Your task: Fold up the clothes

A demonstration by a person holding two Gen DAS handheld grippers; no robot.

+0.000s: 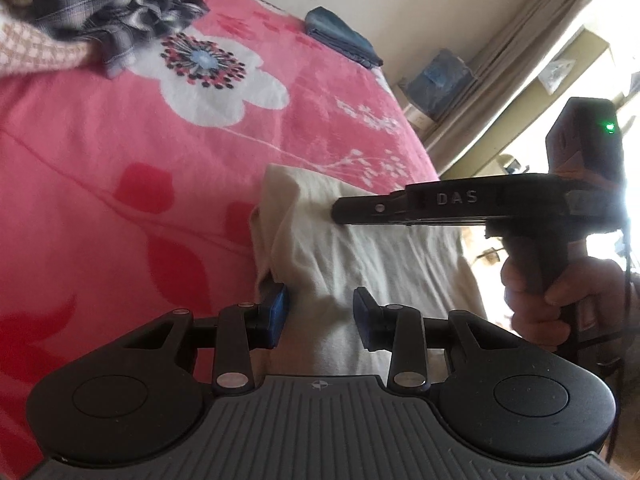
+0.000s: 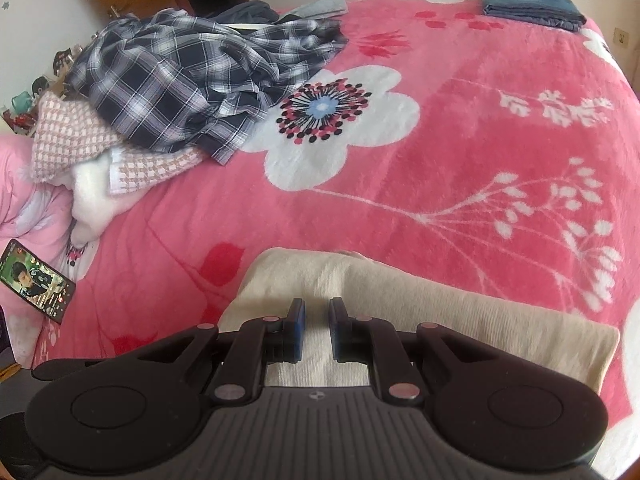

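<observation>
1. Bedroom; a pink flowered blanket [image 2: 460, 128] covers the bed and serves as the work surface. A curtained window glares at the right edge of the left wrist view.
2. Cream garment [image 2: 400, 300] lies at the near edge of the bed, already doubled into a long band, directly under both tools.
3. Left gripper [image 1: 320, 312]: jaws stand apart, with a raised fold of the cream cloth between them; the left blue pad touches the fold, the right one stands clear of it. No firm pinch visible.
4. Right gripper [image 2: 316, 328]: jaws narrow but a gap shows between the pads, cream cloth visible through it. Cannot tell whether any layer is caught. In the left wrist view the same tool lies level over the garment, held by a hand [image 1: 560, 292].
5. Handling, as a guess: thin knit, light, limp, wrinkles easily, not slippery on the fuzzy blanket. It will sag between two hold points, so best taken at corners or along the folded edge, all layers pinched together.
6. Unfolded heap waits at the far left: plaid shirt [image 2: 192, 80] on a pink checked piece [image 2: 80, 140].
7. Folded blue item [image 2: 532, 4] sits at the far corner. A phone [image 2: 36, 280] lies at the bed's left side.
</observation>
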